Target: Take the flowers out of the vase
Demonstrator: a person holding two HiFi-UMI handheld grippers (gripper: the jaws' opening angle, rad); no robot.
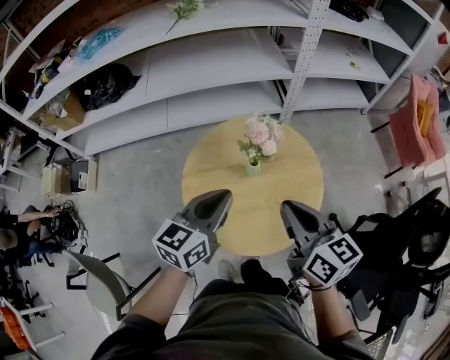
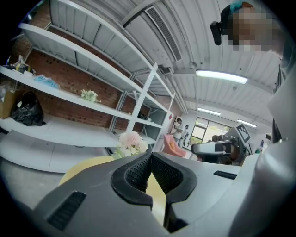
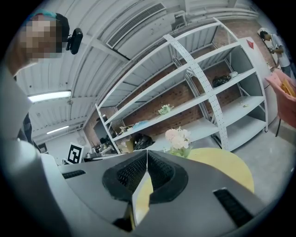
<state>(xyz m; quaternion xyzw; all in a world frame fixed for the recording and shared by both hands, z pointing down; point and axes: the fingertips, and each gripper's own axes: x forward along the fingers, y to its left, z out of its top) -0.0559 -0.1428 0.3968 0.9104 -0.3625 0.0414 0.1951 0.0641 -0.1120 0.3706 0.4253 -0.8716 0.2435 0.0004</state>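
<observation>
Pink and white flowers (image 1: 261, 136) stand in a small green vase (image 1: 252, 167) near the far side of a round wooden table (image 1: 211, 169). My left gripper (image 1: 222, 196) hovers over the table's near left edge, shut with nothing in it. My right gripper (image 1: 286, 209) hovers over the near right edge, also shut and empty. Both point toward the vase and are well short of it. The flowers (image 2: 131, 142) peek over the shut tips in the left gripper view, and the flowers (image 3: 178, 137) show likewise in the right gripper view.
Long white shelves (image 1: 211, 63) run behind the table, with a loose flower sprig (image 1: 184, 8), a black bag (image 1: 105, 86) and clutter. A pink chair (image 1: 419, 119) stands at the right, a grey chair (image 1: 98, 281) at the lower left. A person (image 1: 21, 232) sits at the left edge.
</observation>
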